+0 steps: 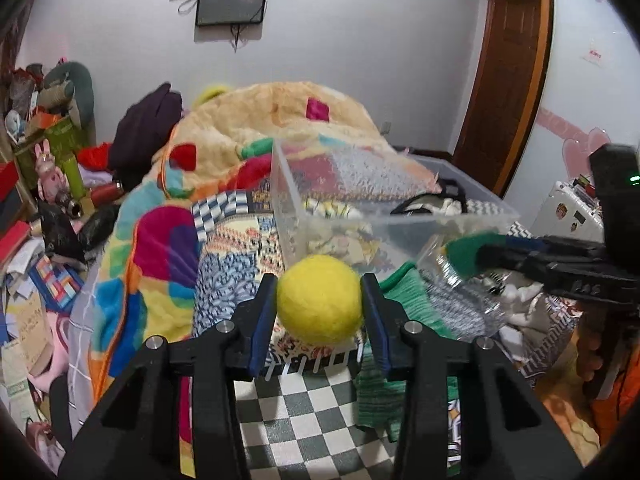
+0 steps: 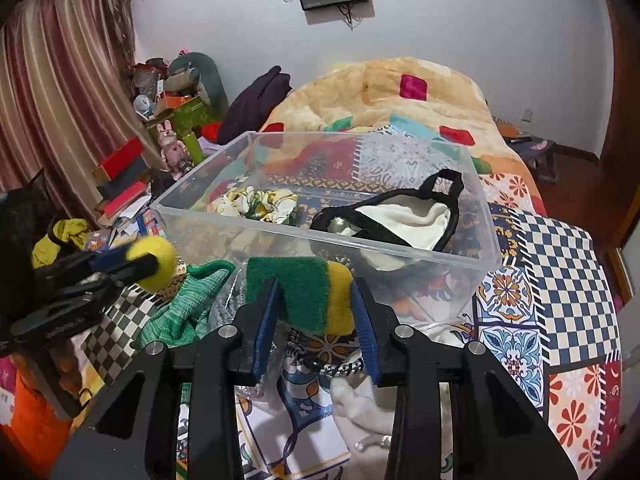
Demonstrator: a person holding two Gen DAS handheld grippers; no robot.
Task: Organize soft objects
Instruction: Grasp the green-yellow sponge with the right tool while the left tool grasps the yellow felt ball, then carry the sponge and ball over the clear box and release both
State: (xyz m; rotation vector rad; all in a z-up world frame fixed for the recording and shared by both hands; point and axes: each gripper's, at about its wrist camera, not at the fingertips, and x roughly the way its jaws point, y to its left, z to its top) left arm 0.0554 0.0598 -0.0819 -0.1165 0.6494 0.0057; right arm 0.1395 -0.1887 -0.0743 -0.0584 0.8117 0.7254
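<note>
A: Pinching a fuzzy yellow felt ball (image 1: pixel 320 300), the left gripper (image 1: pixel 320 300) has its blue-padded fingers (image 1: pixel 262 320) pressed to either side of the round shape, in the air just in front of the clear plastic bin (image 1: pixel 320 236).

B: And the other one?

A: The right gripper (image 2: pixel 316 300) is clamped on a sponge (image 2: pixel 308 294), a slab with a coarse green scouring layer and a yellow foam part at the right. It hangs near the bin's front wall (image 2: pixel 320 248), outside it.

B: Where does the bin sit?

A: On the bed, on a patchwork quilt (image 2: pixel 560 280) of checkered and floral-tile squares, toward the quilt's near end. Its walls are smooth, transparent and rectangular.

B: What is inside?

A: Two soft things. A ruffled scrunchie (image 2: pixel 256 204), white with yellow and green print, lies by the left wall. A limp cream cloth pouch with black trim and a black loop (image 2: pixel 404 216) slumps toward the right wall.

B: Around the bin?

A: A green knitted cloth (image 2: pixel 180 308) is crumpled on the quilt in front of the bin's left corner, with a crinkled clear plastic bag (image 2: pixel 240 292) beside it. A plush beige blanket with coloured squares (image 2: pixel 380 92) is heaped behind the bin at the bed's far end.
</note>
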